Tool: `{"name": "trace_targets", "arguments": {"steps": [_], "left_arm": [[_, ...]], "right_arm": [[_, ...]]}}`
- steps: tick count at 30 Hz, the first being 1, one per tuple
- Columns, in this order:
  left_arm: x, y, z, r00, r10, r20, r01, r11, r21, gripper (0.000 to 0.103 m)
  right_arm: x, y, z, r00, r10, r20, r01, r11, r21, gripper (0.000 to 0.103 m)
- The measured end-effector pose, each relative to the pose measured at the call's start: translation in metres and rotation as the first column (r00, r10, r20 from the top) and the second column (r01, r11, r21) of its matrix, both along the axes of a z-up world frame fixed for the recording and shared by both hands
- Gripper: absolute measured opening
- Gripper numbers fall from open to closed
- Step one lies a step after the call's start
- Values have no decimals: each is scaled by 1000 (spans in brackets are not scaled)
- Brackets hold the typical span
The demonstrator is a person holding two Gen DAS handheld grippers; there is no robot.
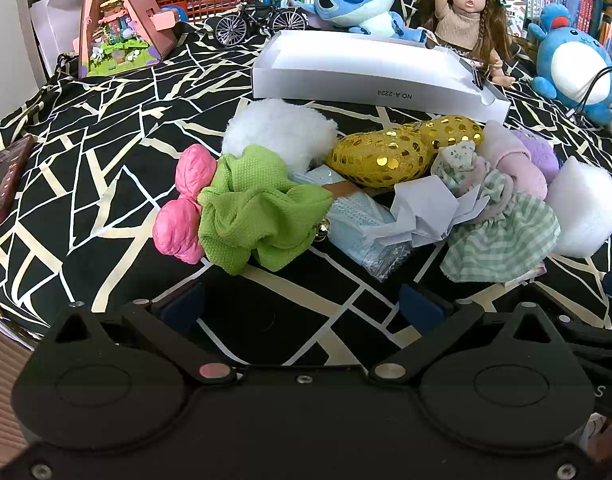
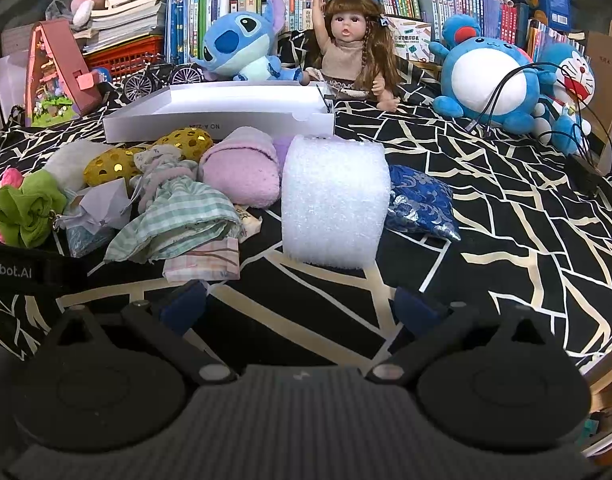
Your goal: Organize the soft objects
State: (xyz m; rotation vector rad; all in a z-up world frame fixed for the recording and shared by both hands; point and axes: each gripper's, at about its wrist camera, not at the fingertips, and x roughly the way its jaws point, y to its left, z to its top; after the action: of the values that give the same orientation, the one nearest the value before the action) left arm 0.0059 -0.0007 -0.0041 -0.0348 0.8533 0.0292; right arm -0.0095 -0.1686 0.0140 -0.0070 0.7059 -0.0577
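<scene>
Patterned cloth, foam roll fronting white box

left gripper hangs with jaws wide apart, holding nothing, just short of a green scrunchie touching a pink bow; white box behind the pile.

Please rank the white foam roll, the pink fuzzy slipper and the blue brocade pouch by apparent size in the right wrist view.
1. White foam roll, though it sits nearest the camera.
2. Pink fuzzy slipper.
3. Blue brocade pouch, partly hidden behind the roll, so its rank is unsure.
</scene>
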Motion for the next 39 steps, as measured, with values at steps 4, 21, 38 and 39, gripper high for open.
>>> {"name": "trace_targets", "arguments": {"steps": [4,21,38,39], "left_arm": [[0,0,0,1000,-1,0,1,1000,1,103],[-3,4,-4,999,-21,41,21,1000,15,103],[-41,32,29,958,2,288,18,997,-69,86],[-43,33,33,949,10,315,10,998,-62,86]], "right_arm": [[-2,-1,-1,1000,2,4,-2,1000,1,103],[-5,-4,-3,999,18,41,-18,1000,8,103],[-14,-17,8,985,9,171,-22,997,74,98],[-14,-18,10,982,9,189,-23,997,68,98]]}}
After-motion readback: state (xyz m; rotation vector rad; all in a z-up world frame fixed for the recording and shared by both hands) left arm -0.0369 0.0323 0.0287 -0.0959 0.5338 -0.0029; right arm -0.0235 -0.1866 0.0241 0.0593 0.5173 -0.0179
